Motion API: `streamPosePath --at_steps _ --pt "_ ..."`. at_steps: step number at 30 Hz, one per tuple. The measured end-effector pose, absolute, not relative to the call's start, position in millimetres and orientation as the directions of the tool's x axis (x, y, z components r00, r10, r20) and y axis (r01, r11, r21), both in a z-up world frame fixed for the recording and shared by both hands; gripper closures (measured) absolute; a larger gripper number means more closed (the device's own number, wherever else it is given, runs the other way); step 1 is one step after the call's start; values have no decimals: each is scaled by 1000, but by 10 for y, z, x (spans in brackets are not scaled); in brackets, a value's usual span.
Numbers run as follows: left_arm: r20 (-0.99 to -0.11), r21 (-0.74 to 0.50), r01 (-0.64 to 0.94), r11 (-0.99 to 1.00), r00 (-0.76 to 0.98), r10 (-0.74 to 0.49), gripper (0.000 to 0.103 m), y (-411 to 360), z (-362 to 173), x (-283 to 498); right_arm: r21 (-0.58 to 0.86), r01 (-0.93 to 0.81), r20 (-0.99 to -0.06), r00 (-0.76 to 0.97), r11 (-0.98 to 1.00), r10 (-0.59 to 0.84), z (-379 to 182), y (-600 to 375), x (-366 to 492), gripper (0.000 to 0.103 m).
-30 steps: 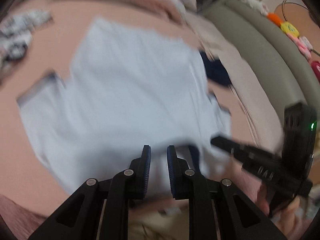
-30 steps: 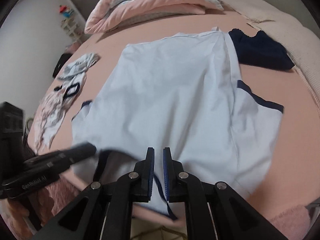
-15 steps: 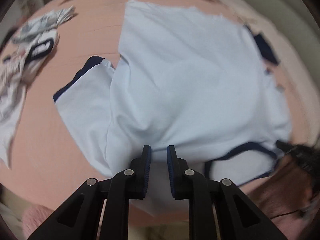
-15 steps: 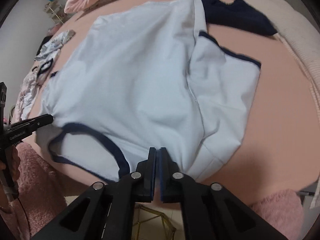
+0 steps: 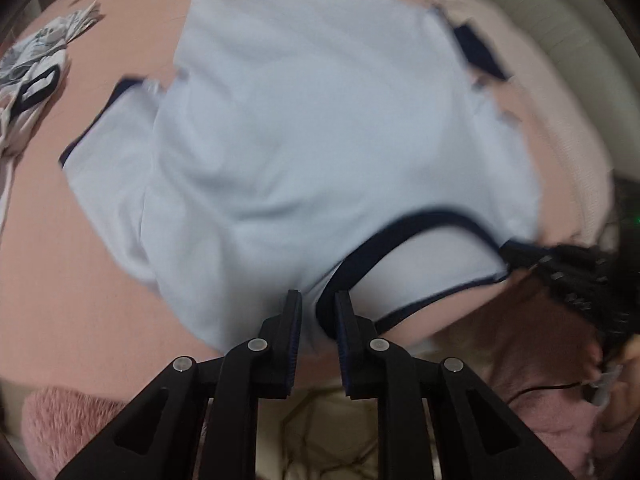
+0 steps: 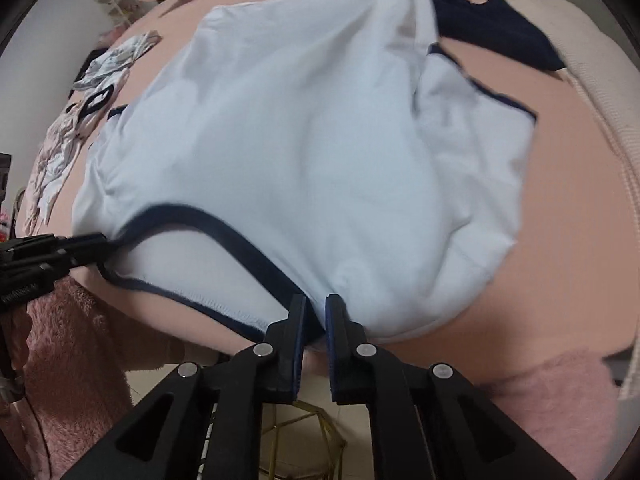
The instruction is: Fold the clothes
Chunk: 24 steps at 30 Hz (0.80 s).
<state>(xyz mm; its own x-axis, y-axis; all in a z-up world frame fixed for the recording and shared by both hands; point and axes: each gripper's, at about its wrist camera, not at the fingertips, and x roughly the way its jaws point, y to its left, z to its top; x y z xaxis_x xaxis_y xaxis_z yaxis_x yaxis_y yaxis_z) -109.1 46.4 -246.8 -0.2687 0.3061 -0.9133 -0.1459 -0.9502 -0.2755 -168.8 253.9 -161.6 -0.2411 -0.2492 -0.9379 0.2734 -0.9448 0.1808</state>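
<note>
At collar [image 6: 224,236]: both grippers, lower now

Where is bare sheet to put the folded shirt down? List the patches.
Free: pink sheet between the light blue shirt and the beige blanket; also the near-left stretch below the patterned clothes. Crowded: the far right corner, where the navy garment lies beside the shirt.
</note>
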Motion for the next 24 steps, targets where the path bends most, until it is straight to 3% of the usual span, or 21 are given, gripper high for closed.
streamPosePath --at_steps 4,7,11,13,16,18,19,21,24 --pt "-878 -232 -193 -953 -380 291 89 644 -2282 -1454 228 303 -863 -378 -925 -336 -1260 2271 -1999 94" --pt "-904 -181 -185 -966 -357 237 88 741 -2304 -1504 250 298 -854 -382 -921 -355 -1365 1992 -2377 93" --pt "-931 -168 -165 -972 -298 211 87 499 -2542 -1499 238 264 -903 -295 -935 -313 -1853 2040 -2461 96" --pt "-920 -200 -171 -965 -307 245 85 285 -2593 -1391 231 251 -908 -292 -940 -301 -1888 2263 -2333 99" --pt "-915 -244 -165 -956 -287 283 85 -65 -2574 -1208 102 241 -936 -306 -965 -176 -1818 2525 -2136 99" --pt "-930 -191 -140 -972 -290 225 85 -174 -2496 -1138 82 220 -941 -305 -972 -149 -1758 2679 -2048 98" --pt "-926 -162 -141 -977 -321 200 84 -158 -2417 -1120 110 208 -933 -316 -972 -174 -1706 2705 -2030 92" --pt "-905 -139 -163 -977 -381 192 81 -51 -2280 -1101 169 208 -906 -352 -963 -235 -1577 2685 -1998 92" --pt "-874 -136 -220 -966 -432 222 67 295 -2204 -1121 191 279 -877 -382 -941 -291 -1489 2382 -1967 92"
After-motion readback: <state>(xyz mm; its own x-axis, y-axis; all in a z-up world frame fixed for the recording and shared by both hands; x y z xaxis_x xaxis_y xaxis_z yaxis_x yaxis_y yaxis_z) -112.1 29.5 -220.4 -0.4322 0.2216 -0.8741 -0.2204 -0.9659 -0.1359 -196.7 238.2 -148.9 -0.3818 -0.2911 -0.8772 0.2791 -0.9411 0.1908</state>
